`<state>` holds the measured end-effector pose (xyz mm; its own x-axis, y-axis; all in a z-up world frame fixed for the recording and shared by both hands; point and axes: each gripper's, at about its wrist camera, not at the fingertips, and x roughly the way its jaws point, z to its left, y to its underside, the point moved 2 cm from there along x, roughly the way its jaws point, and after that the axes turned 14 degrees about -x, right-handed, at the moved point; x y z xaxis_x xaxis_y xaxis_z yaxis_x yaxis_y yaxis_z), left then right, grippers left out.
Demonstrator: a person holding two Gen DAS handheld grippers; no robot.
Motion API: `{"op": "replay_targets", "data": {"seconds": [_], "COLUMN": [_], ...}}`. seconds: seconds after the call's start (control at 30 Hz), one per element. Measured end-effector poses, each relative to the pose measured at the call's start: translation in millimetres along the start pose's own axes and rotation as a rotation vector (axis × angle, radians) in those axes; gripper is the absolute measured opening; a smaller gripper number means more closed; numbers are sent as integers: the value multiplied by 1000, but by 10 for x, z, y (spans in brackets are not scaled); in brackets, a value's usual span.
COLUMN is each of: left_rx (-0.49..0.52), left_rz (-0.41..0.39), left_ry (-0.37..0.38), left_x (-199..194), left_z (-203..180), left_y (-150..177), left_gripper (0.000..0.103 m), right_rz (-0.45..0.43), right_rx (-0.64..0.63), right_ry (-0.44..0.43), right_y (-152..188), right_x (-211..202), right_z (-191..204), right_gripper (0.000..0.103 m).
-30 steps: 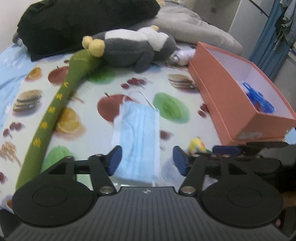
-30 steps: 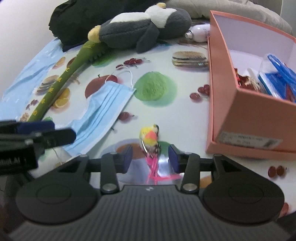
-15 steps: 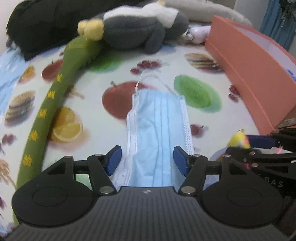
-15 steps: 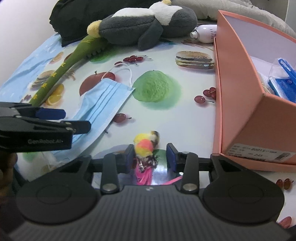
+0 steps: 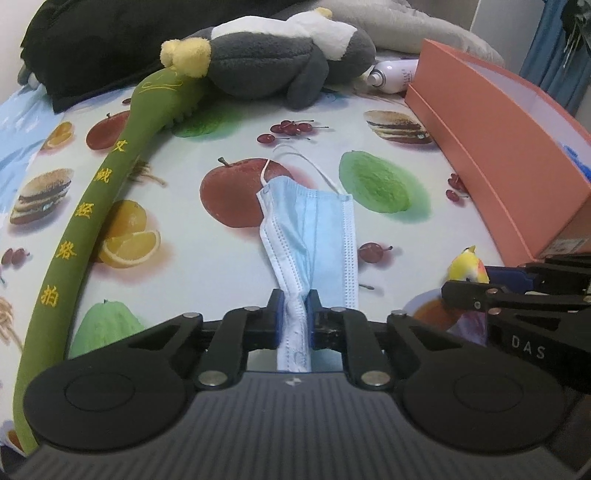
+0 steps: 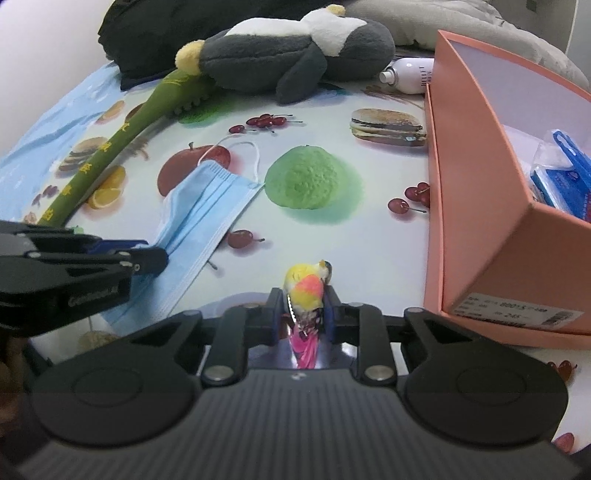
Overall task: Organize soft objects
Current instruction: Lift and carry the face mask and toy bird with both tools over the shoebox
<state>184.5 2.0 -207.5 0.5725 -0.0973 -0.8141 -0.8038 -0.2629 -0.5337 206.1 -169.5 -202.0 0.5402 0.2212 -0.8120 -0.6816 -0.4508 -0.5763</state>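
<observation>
Nearest the left wrist cam, left tool (image 5: 294, 308) is clamped narrow on the near end of the blue face mask (image 5: 314, 229), bunching it betw. the pads; rest of the mask lies flat on the fruit-print tabletop (image 5: 229, 266), ear loop at its far end over the printed apple. Just to its right, right tool (image 6: 306, 308) is pinched on a small yellow-orange toy bird (image 6: 308, 286), pink tail running back betw. the fingers, head poking fwd. Left tool also shows at the left edge of the right cam, gripping the mask's corner. Orange box (image 6: 476, 206) sits to the right, near the bird, w/ blue packets (image 6: 561, 177) inside. Along the left side a long green plush stick (image 5: 92, 206) w/ yellow characters curves away. Further back, a grey-white plush penguin (image 5: 280, 55) lies on its side, touching the stick's far end, w/ a white spray bottle (image 5: 391, 75) beside it by the box's far corner. Behind all, a black cloth bundle (image 5: 110, 40) and a grey cushion (image 5: 406, 22).
</observation>
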Motion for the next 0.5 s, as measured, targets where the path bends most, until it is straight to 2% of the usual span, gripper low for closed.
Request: {"op": "replay_targets", "data": {"seconds": [0.2, 0.37, 0.5], "left_rx": [-54, -68, -80], "left_rz": [-14, -58, -79], "left_ry": [35, 51, 96], "left_x": [-185, -413, -621], "left_z": [10, -42, -117], "left_y": [-36, -115, -180], "left_gripper": [13, 12, 12], "right_rz": [-24, -57, -97], "right_rx": [21, 35, 44], "right_ry": [13, 26, 43], "right_y": [-49, -109, -152], "right_x": [-179, -418, -680], "right_z": [-33, -44, -71], "right_gripper": [26, 26, 26]}}
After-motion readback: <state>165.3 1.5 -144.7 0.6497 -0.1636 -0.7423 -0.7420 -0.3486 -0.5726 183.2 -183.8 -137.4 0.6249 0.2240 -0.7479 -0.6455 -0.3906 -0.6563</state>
